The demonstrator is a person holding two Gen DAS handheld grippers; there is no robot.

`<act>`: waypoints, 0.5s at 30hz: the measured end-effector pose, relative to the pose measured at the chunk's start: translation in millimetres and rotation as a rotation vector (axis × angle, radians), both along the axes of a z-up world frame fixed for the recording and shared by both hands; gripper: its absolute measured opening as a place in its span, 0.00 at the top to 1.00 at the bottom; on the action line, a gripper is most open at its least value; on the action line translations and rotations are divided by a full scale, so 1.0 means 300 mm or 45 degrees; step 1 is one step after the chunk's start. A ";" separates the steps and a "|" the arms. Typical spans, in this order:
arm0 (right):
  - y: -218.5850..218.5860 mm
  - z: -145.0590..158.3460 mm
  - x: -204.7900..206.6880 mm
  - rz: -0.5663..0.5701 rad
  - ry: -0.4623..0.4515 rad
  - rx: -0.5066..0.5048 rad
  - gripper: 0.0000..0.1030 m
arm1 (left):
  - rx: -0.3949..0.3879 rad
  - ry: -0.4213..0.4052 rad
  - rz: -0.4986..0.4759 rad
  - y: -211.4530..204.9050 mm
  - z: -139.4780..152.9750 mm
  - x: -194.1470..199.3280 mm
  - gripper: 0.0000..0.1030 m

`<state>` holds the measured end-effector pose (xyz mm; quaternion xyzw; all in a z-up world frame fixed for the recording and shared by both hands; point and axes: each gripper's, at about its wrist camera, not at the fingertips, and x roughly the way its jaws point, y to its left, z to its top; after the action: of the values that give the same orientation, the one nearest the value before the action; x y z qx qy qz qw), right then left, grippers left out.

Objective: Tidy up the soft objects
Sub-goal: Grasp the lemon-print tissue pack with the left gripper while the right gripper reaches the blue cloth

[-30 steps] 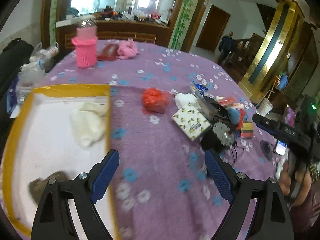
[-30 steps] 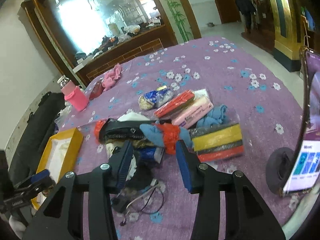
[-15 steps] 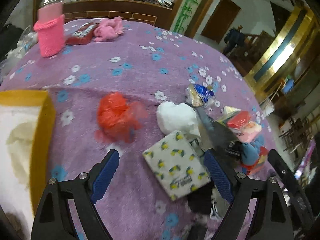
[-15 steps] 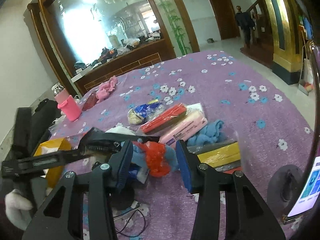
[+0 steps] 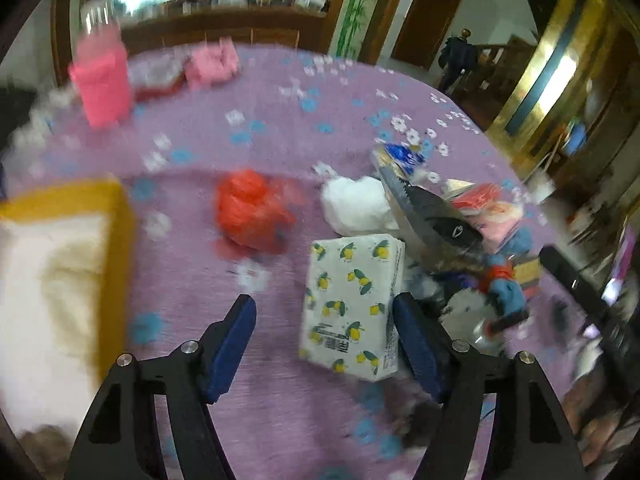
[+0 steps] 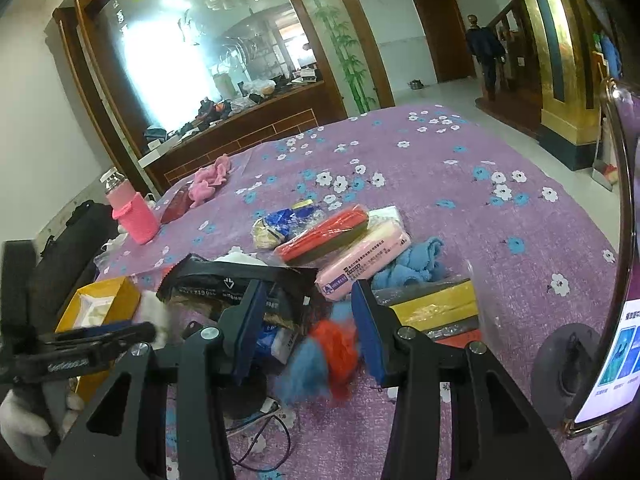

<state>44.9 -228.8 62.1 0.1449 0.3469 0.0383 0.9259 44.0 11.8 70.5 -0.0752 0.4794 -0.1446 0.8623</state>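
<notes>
We have swung our left gripper from the yellow box to the lemon-print tissue pack, jaws closing around it but not yet gripping, ready to lift.

The purple tablecloth is bare across its far half, so a hand can pass there. Nearer, a crowd of packets blocks the way: a black bag, a red pack, a pink pack and a blue cloth. Bare cloth lies between the yellow box and the tissue pack. A phone stand blocks the right edge.
</notes>
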 end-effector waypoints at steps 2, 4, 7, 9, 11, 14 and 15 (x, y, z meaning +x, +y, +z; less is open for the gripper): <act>-0.001 0.002 -0.005 -0.005 -0.003 -0.004 0.59 | 0.123 -0.089 0.001 -0.009 0.030 -0.034 0.31; -0.005 0.004 -0.008 -0.013 -0.011 -0.006 0.59 | 0.215 -0.141 0.015 -0.017 0.045 -0.057 0.31; -0.009 0.006 -0.008 -0.014 -0.015 0.004 0.59 | 0.303 -0.158 0.066 0.003 0.046 -0.080 0.32; -0.009 0.003 -0.008 -0.012 -0.009 0.005 0.59 | 0.304 -0.147 0.101 0.020 0.038 -0.088 0.32; -0.010 0.001 -0.007 -0.009 -0.003 0.011 0.59 | 0.270 -0.124 0.133 0.041 0.036 -0.090 0.31; -0.018 0.003 -0.010 -0.021 -0.007 0.012 0.59 | 0.187 -0.094 0.150 0.070 0.033 -0.093 0.30; -0.020 0.002 -0.009 -0.025 -0.008 0.015 0.59 | 0.174 -0.081 0.150 0.071 0.016 -0.078 0.30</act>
<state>42.1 -234.9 62.8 0.1537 0.3425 0.0318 0.9263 20.8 33.1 75.4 -0.0397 0.4553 -0.0629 0.8872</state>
